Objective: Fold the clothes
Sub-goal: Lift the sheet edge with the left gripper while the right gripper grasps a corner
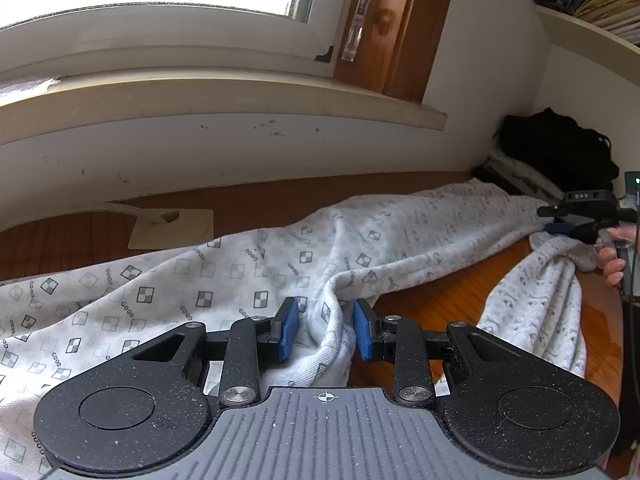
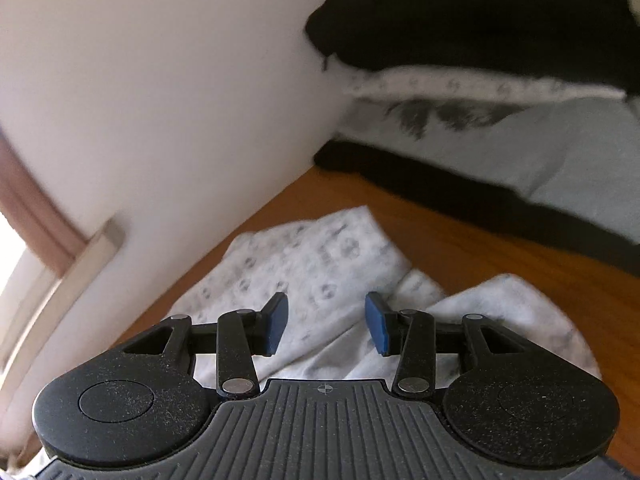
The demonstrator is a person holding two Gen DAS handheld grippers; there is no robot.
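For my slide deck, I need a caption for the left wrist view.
Left gripper, open, straddles a ridge of the patterned white garment spread across the wooden table.

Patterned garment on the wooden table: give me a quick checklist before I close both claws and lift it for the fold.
1. Left claw open, fabric ridge between its pads: ok.
2. Right claw open above the far end of the patterned garment: ok.
3. Right pads around a clear edge: cannot tell, that view is blurred.
4. Garment spread flat: not ok, it lies bunched and twisted along the table.
5. Far end clear of the dark clothes pile: ok in the right wrist view.
6. White floor plate on the table clear of the garment: ok.
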